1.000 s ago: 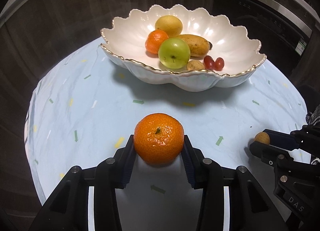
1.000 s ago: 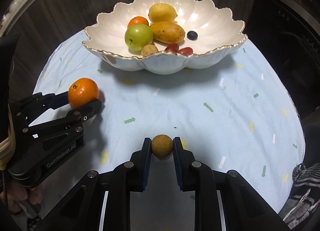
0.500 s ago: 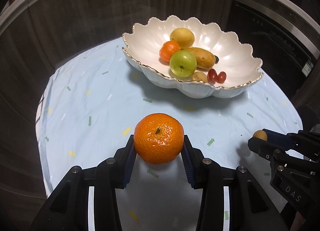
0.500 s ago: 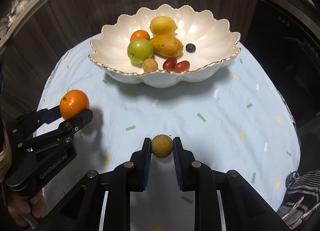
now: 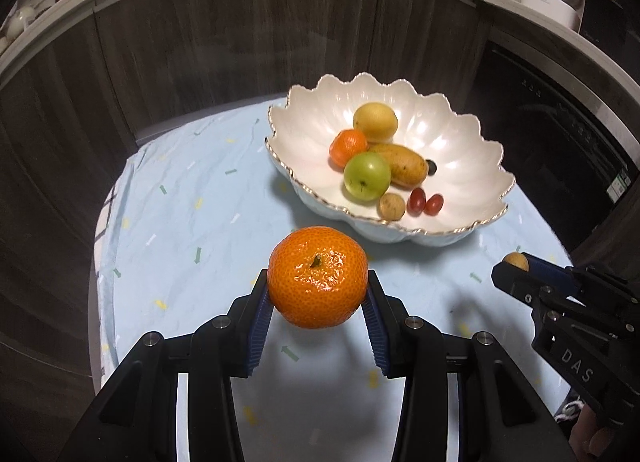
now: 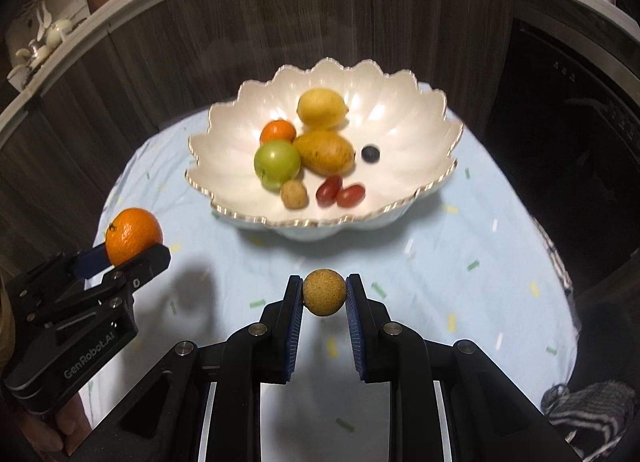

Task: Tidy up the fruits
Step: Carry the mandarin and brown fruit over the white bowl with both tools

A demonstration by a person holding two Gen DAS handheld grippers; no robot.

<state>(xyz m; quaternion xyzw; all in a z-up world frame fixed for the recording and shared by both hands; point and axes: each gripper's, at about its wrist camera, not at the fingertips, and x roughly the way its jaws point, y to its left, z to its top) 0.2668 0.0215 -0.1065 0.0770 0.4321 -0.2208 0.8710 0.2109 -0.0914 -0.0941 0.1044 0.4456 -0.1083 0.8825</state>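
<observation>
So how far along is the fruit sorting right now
Mostly done: the white bowl already holds several fruits. In hand: the left gripper grips a mandarin and the right gripper a small brown fruit, both short of the bowl. Left: dropping those two in. No other loose fruit shows on the tablecloth.

A glossy orange mandarin (image 5: 318, 277), stem end facing up toward the camera, sits low in the centre of the left wrist view, clamped at its sides between blue pads and clear of the desk. A small round tan fruit (image 6: 324, 292) with rough speckled skin sits at lower centre of the right wrist view, pinched the same way. Above both, a white scalloped bowl (image 6: 412, 110) with a gold rim holds a yellow lemon (image 6: 321, 108), a second mandarin (image 6: 278, 131), a green apple (image 6: 277, 162), a brownish-yellow oblong fruit (image 6: 326, 153), a blueberry (image 6: 370, 153), two red grapes (image 6: 340, 192) and another tan fruit (image 6: 293, 194).
</observation>
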